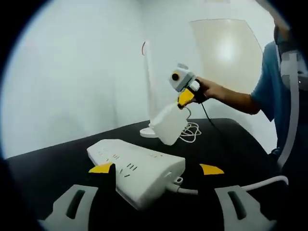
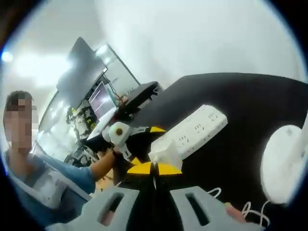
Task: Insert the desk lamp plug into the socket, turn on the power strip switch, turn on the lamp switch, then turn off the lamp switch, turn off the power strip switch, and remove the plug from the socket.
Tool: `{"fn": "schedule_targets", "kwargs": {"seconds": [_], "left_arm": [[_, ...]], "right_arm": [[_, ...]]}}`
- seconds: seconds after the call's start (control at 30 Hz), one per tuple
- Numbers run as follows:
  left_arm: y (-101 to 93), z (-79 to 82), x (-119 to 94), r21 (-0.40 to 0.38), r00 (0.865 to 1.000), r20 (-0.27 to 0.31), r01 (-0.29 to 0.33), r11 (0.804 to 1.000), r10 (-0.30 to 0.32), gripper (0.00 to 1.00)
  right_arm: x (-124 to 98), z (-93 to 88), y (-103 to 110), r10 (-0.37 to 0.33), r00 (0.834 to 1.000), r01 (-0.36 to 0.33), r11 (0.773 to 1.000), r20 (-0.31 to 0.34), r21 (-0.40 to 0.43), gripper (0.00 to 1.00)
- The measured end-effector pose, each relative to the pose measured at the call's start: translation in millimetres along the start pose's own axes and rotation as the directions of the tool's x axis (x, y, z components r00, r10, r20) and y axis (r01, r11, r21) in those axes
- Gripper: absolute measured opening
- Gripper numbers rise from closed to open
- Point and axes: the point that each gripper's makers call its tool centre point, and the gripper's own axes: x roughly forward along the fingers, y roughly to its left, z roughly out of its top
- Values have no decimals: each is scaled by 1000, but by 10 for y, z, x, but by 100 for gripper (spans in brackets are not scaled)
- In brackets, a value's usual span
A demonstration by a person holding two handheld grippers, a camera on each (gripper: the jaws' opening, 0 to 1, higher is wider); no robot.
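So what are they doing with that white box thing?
A person is using two handheld grippers on a black table. The right gripper holds the lamp's white plug block up in the air. The left gripper sits open around the end of the power strip. The plug isn't in a socket yet. The lamp stands behind.

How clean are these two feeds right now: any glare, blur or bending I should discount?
Left gripper view: even light, a bright glare patch on the far wall; the power strip is sharp, the right gripper with the plug slightly soft. Right gripper view: strong fisheye bending, ceiling lights blown out at left, lamp base overexposed, power strip readable.
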Motion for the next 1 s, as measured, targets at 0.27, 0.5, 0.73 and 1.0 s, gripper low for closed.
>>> {"fn": "schedule_targets", "kwargs": {"seconds": [0.27, 0.5, 0.73, 1.0], "left_arm": [[14, 6, -12, 0, 1000, 6, 3, 1000, -3, 68], [43, 15, -26, -7, 1000, 12, -3, 1000, 3, 70], [66, 22, -46, -7, 1000, 15, -15, 1000, 16, 69], [78, 30, -60, -6, 1000, 19, -22, 1000, 22, 69]], "right_arm": [[25, -143, -188, 11, 1000, -12, 995, 4, 100, 3], [-65, -119, -418, -39, 999, 39, 997, -1, 72, 4], [-67, -63, -631, -164, 985, 158, 983, -55, -96, 5], [-105, 39, -879, -369, 928, 322, 870, -61, -373, 7]]}}
